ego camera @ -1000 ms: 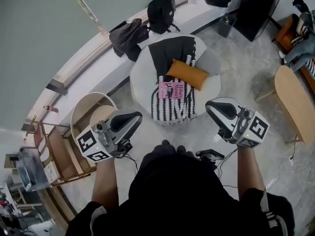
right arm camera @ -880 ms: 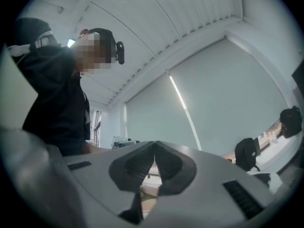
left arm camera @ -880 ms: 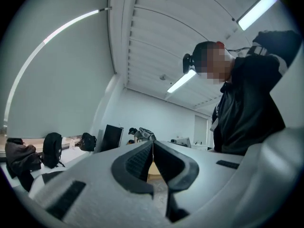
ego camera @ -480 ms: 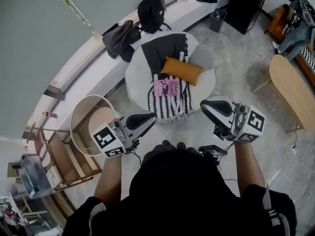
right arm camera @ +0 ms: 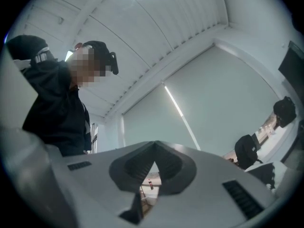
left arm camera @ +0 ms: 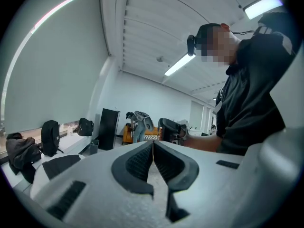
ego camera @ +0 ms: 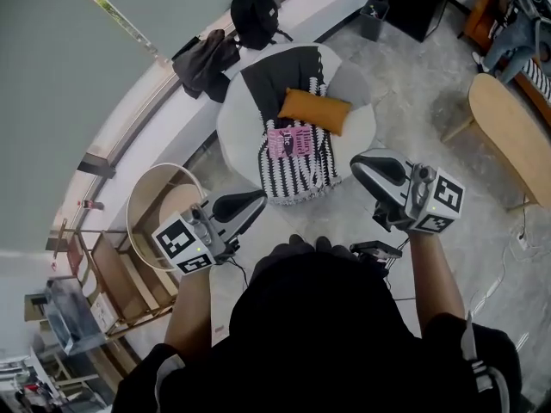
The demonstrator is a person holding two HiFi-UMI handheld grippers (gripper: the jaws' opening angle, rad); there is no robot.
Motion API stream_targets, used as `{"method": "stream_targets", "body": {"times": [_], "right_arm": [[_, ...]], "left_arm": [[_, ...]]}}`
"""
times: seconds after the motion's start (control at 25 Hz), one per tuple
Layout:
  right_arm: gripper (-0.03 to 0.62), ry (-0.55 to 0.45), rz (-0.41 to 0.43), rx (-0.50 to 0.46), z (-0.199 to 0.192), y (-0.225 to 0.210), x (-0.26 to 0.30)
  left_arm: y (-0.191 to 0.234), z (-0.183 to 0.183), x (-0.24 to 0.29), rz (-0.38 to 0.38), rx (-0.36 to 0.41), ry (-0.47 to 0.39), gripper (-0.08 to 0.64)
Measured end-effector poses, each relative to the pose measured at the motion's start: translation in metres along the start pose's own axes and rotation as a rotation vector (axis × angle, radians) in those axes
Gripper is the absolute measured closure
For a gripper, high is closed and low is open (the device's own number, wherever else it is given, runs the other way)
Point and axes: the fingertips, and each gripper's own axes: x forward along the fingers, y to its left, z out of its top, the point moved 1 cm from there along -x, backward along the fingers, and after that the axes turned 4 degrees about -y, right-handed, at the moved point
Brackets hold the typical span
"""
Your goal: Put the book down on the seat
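1. Book [ego camera: 288, 142], pink cover, lies flat on the striped throw [ego camera: 297, 177] at the middle of the seat [ego camera: 234, 126], which is where the task wants it.
2. Left gripper [ego camera: 251, 200]: jaws pressed together, nothing between them. Right gripper [ego camera: 365, 167]: tips meeting, also empty. Both hang short of the seat's front edge, one to each side.
3. My read: this fits a book already set down, or one lying there before pickup; I can't tell which. Either way I'd keep both tools off the throw, since a snagged fringe could drag the book.
4. Orange cushion [ego camera: 314, 110] sits on the seat just behind the book, crowding that side.
5. Behind the seat, on the ledge: black backpack [ego camera: 255, 12] and dark bag [ego camera: 205, 57].
6. Left of the seat: round hoop side table [ego camera: 164, 198]. Right of the seat, well apart: wooden tabletop [ego camera: 508, 136].
7. Floor in front of the seat: black device with cables [ego camera: 375, 249], a tangle hazard near my feet.
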Motion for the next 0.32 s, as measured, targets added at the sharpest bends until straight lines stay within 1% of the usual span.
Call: {"method": "stream_targets", "body": {"times": [0.12,0.2,0.32], "right_arm": [[0.566,-0.039,0.002,-0.019,0.008,0.006,-0.004],[0.566,-0.049,0.001,-0.029,0.010,0.011,-0.013],[0.566,-0.057,-0.016,-0.030,0.009,0.017,-0.030]], "left_arm": [[-0.005,0.010,-0.001,-0.012,0.021,-0.020,0.535],[-0.013,0.019,0.000,-0.017,0.045,-0.046,0.535],[-0.025,0.023,0.002,-0.030,0.059,-0.065,0.535]]}}
